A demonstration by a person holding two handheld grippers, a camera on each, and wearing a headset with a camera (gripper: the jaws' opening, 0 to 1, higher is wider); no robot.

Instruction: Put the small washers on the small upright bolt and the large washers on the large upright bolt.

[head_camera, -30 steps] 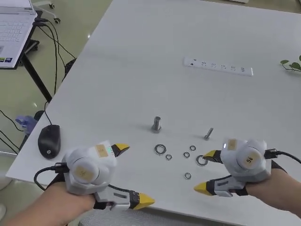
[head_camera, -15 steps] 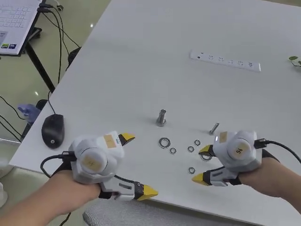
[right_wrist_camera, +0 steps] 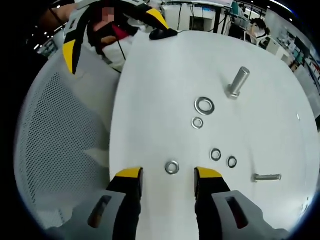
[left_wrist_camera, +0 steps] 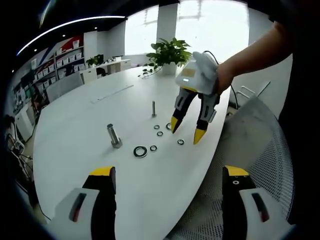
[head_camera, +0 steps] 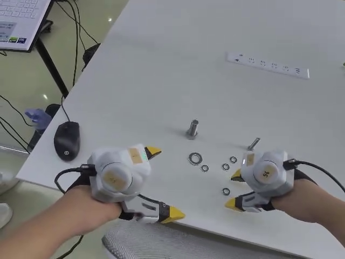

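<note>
- The first pick-up is judged to be in hand. The right gripper (head_camera: 233, 190) is held low with its jaws spread on either side of a small washer (right_wrist_camera: 172, 167). The washer lies flat on the table (head_camera: 161, 81) at 5 o'clock of the large bolt (head_camera: 192, 129).
- Next, the jaws should be closed on the washer's rim, and the washer carried towards 1 o'clock to the small bolt (head_camera: 253, 144), which is bare.
- The left gripper (head_camera: 163, 182) is held wide open and empty.
- Compared with one second ago, the right gripper has been advanced so that the washer is now bracketed; the bolts are unmoved.
</note>
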